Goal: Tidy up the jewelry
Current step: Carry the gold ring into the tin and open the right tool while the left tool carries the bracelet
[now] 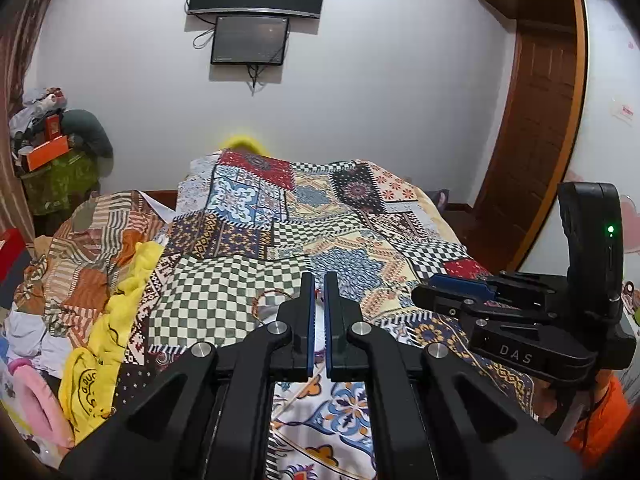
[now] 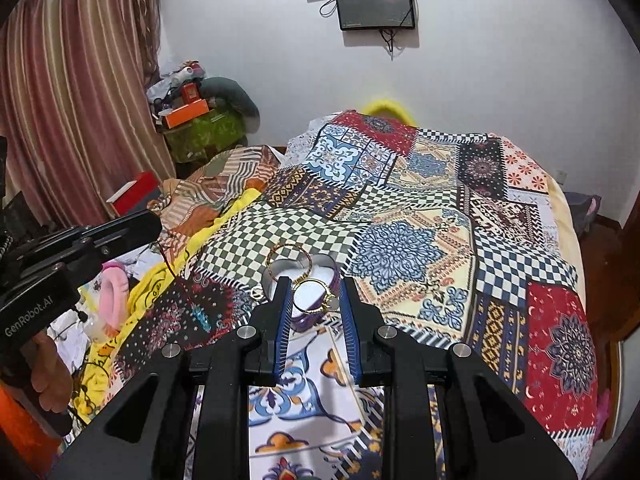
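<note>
A purple heart-shaped jewelry box (image 2: 316,280) with a white inside lies on the patterned bedspread (image 2: 400,248). A beaded bangle (image 2: 289,261) and a gold ring-shaped piece (image 2: 312,298) rest in it; a small gold ring (image 2: 258,293) lies just left of it. My right gripper (image 2: 316,286) is open, its fingers on either side of the box's near edge. My left gripper (image 1: 319,280) is nearly shut with only a narrow gap, and nothing shows between its pads. The bangle (image 1: 266,298) peeks out left of it. The right gripper (image 1: 520,312) shows at right in the left wrist view.
Yellow cloth (image 2: 168,280), pink items and striped fabric (image 2: 208,192) are piled left of the bedspread. A red box (image 2: 134,196) and a cluttered stand (image 2: 200,128) sit by the curtain. Screens hang on the far wall. A wooden door (image 1: 536,128) is at right.
</note>
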`<state>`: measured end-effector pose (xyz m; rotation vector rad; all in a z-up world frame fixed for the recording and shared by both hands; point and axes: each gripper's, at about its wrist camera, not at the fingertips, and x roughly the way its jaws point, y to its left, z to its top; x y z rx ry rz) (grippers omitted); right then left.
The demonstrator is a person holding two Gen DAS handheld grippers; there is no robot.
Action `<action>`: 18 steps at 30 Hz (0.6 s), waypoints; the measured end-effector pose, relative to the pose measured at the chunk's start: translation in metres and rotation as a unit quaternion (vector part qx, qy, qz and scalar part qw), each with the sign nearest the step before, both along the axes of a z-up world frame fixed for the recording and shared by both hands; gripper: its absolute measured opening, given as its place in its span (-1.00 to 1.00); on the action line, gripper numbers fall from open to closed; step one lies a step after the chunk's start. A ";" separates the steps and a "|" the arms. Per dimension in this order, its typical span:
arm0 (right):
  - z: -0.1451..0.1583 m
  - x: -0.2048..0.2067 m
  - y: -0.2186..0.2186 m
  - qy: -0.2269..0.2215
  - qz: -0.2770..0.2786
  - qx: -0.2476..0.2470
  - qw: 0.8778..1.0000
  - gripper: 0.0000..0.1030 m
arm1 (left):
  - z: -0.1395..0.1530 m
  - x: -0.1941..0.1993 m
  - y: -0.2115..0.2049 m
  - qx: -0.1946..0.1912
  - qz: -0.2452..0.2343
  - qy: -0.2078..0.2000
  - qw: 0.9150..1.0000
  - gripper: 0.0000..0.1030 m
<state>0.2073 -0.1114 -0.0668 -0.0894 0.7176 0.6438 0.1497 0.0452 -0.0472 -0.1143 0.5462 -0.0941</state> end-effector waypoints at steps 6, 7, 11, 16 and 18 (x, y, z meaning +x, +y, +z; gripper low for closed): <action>-0.006 0.010 0.011 0.006 0.003 -0.002 1.000 -0.58 | -0.002 0.015 0.009 -0.003 0.004 0.001 1.000 -0.96; -0.007 0.012 0.012 0.009 0.005 -0.001 1.000 -0.58 | -0.002 0.018 0.010 -0.004 0.003 0.002 1.000 -0.96; -0.012 0.022 0.017 0.019 0.004 -0.002 1.000 -0.58 | -0.004 0.029 0.009 -0.005 -0.002 0.005 1.000 -0.96; -0.020 0.033 0.023 0.027 0.004 -0.008 1.000 -0.58 | -0.009 0.044 0.006 0.000 -0.007 0.008 1.000 -0.96; -0.022 0.038 0.024 0.028 0.005 -0.013 1.000 -0.58 | -0.010 0.050 0.006 0.001 -0.008 0.010 1.000 -0.96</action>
